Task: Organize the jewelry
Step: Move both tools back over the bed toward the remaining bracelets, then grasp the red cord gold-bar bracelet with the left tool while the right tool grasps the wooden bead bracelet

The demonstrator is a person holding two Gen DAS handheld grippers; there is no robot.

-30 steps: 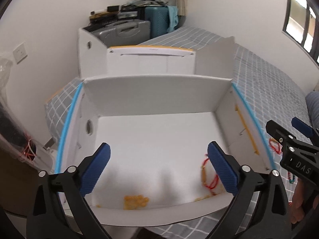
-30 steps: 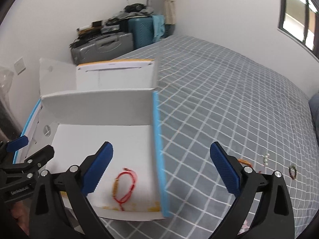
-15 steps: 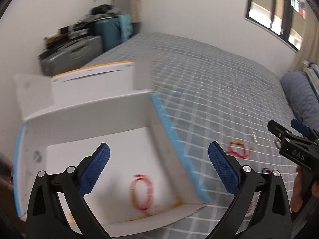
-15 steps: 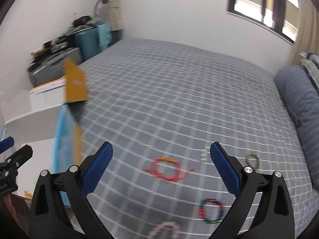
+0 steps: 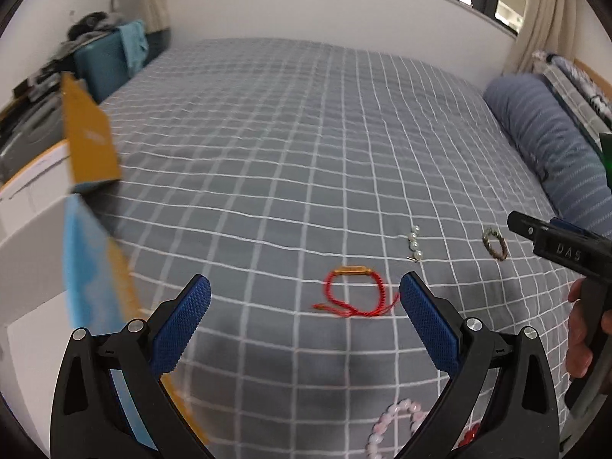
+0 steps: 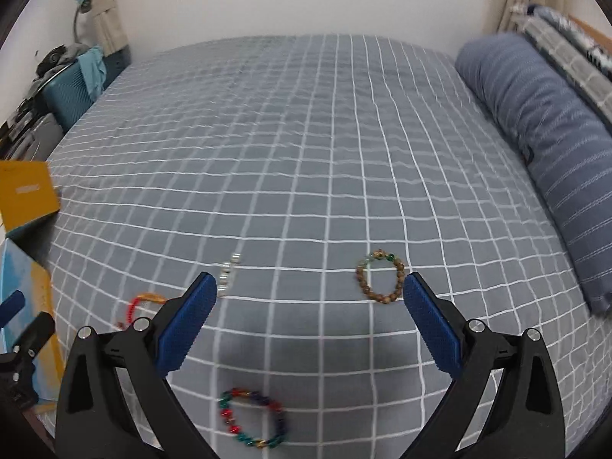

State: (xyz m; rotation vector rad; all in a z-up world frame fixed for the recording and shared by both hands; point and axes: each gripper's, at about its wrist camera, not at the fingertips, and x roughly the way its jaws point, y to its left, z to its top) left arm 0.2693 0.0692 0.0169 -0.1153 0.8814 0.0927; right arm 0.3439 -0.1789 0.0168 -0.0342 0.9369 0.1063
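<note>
One red cord bracelet [image 5: 354, 293] lies flat, tails trailing sideways.

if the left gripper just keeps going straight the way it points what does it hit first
Most likely the red cord bracelet, which lies on the bed just ahead, between the open fingers of the left gripper and a little right of centre. Depth is hard to judge here, so it could touch bare bedspread just short of it.

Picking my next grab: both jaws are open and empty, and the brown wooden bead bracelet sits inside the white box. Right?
Not quite. The brown wooden bead bracelet lies on the checked bedspread, outside the box, as the right wrist view shows. Both jaws are open and empty.
</note>
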